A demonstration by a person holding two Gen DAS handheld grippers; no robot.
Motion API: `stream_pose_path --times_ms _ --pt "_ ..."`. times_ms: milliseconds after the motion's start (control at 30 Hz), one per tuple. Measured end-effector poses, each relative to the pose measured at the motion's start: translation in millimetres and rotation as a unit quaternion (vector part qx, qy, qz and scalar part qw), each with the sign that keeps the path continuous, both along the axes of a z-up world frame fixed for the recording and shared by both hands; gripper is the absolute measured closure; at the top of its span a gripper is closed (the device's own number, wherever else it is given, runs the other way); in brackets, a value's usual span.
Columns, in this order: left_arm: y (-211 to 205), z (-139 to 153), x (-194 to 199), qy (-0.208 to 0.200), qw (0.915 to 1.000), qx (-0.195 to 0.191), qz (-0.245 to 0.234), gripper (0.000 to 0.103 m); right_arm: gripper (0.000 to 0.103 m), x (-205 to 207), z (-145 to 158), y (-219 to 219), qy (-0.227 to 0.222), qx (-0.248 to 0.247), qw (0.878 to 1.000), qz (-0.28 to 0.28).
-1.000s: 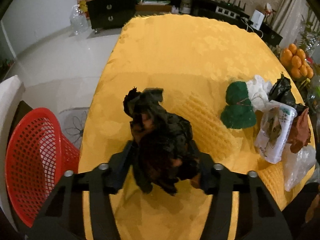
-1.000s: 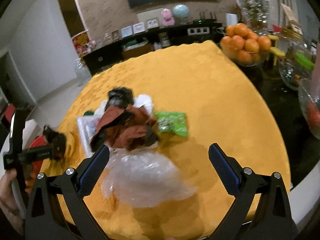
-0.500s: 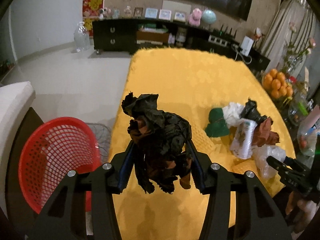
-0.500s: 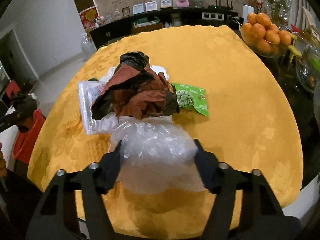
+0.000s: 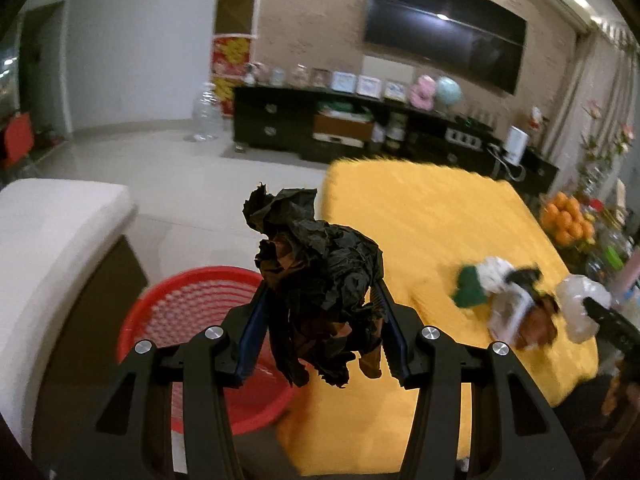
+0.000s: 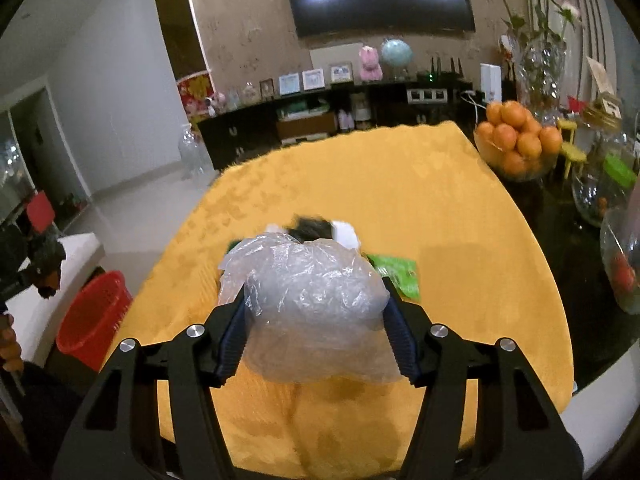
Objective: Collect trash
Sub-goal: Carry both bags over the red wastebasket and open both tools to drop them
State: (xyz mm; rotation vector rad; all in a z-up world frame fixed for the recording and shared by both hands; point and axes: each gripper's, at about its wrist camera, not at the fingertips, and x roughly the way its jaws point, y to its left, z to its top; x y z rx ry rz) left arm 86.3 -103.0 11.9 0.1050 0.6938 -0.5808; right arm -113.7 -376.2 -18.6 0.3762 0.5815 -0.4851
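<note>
My left gripper (image 5: 320,300) is shut on a crumpled black and brown paper wad (image 5: 316,276), held in the air beside the table edge, just right of the red mesh basket (image 5: 188,320) on the floor. My right gripper (image 6: 314,300) is shut on a clear crumpled plastic bag (image 6: 312,304), lifted above the yellow tablecloth (image 6: 460,248). The bag hides most of the trash pile behind it; a green snack packet (image 6: 396,276) and white and black scraps (image 6: 320,228) show. The pile (image 5: 508,296) also shows in the left wrist view. The basket also shows in the right wrist view (image 6: 94,316).
A white seat (image 5: 52,236) stands left of the basket. A bowl of oranges (image 6: 520,144) and glass jars (image 6: 600,184) sit on the dark tabletop to the right. A black cabinet (image 5: 300,128) and a water bottle (image 5: 206,114) stand at the far wall.
My left gripper has lifted the black wad and swung left toward the basket. My right gripper has closed on the clear bag and raised it off the table.
</note>
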Motion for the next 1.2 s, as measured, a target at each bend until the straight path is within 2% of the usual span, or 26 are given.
stream_pose_path --times_ms 200,367,500,700,833,967,1067,1200 --pt "39.0 8.9 15.6 -0.027 0.9970 0.004 0.072 0.054 0.044 37.4 22.6 18.2 -0.005 -0.026 0.999 0.032" --pt "69.7 0.2 32.8 -0.018 0.9924 0.004 0.121 0.054 0.044 84.5 33.2 46.4 -0.005 -0.040 0.996 0.074" --pt "85.9 -9.4 44.3 -0.008 0.9890 0.006 0.147 0.054 0.044 129.9 33.2 73.1 0.001 -0.031 0.993 0.118" --pt "93.5 -30.7 63.9 0.031 0.9874 0.018 0.154 0.054 0.044 197.1 19.7 123.1 0.014 0.000 0.979 0.205" --pt "100.1 -42.6 69.7 0.044 0.9869 0.031 0.152 0.054 0.043 234.0 -1.3 154.6 0.040 0.029 0.967 0.251" --pt "105.0 -50.6 78.2 0.072 0.9852 0.023 0.154 0.053 0.042 260.2 -19.1 179.1 0.067 0.053 0.955 0.283" --pt "108.2 -53.4 80.3 0.080 0.9853 0.017 0.150 0.048 0.036 269.6 -23.4 192.0 0.074 0.057 0.950 0.297" --pt "111.5 -55.1 78.7 0.080 0.9862 0.016 0.144 0.040 0.025 266.4 -24.3 201.0 0.070 0.070 0.951 0.293"
